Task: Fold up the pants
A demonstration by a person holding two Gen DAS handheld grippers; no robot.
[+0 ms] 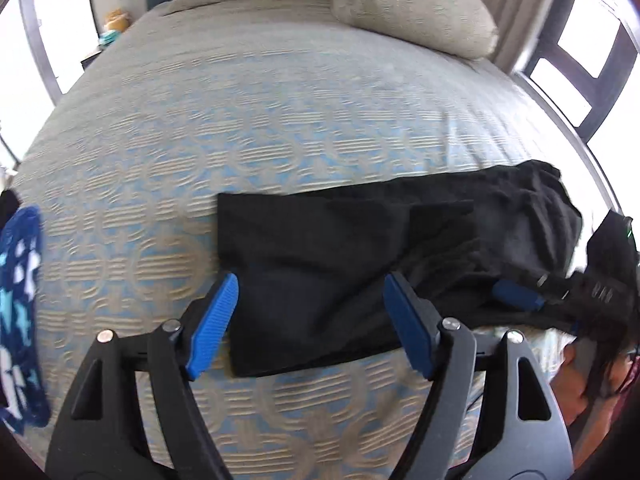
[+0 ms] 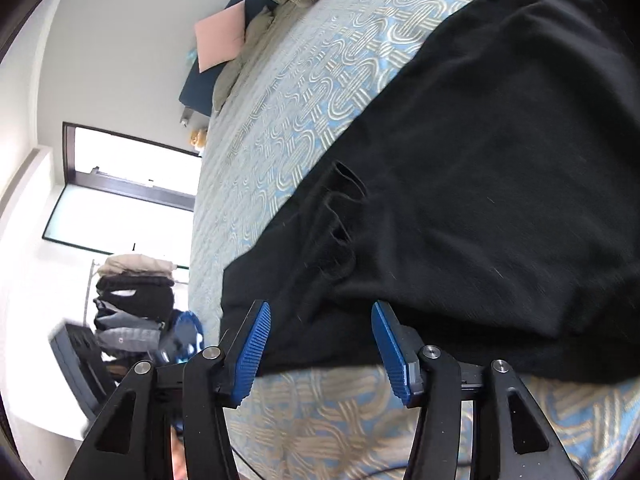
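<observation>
Left wrist view: left gripper (image 1: 310, 322) spread wide, blue pads clear of cloth, nothing held. Black pants (image 1: 360, 256) lying flat on the patterned bedspread (image 1: 240, 112), folded lengthwise, one squared end just ahead of the jaws, bunched waist toward the right. Right gripper (image 1: 520, 296) partly visible at the pants' far end. Pillow (image 1: 412, 8) well apart at the head of the bed; blue patterned garment (image 1: 20, 300) at the left edge.

Right wrist view: right gripper (image 2: 320, 344) parted moderately, empty, hovering over the near hem of the pants (image 2: 460, 160). Gathered pleats near the edge. Stack of folded clothes (image 2: 134, 304) beyond the bed.

Risks, as judged: pinching only the top layer, leaving the fold skewed; catching bedspread along with cloth; uneven lift between hands dragging the pleats out of line.
</observation>
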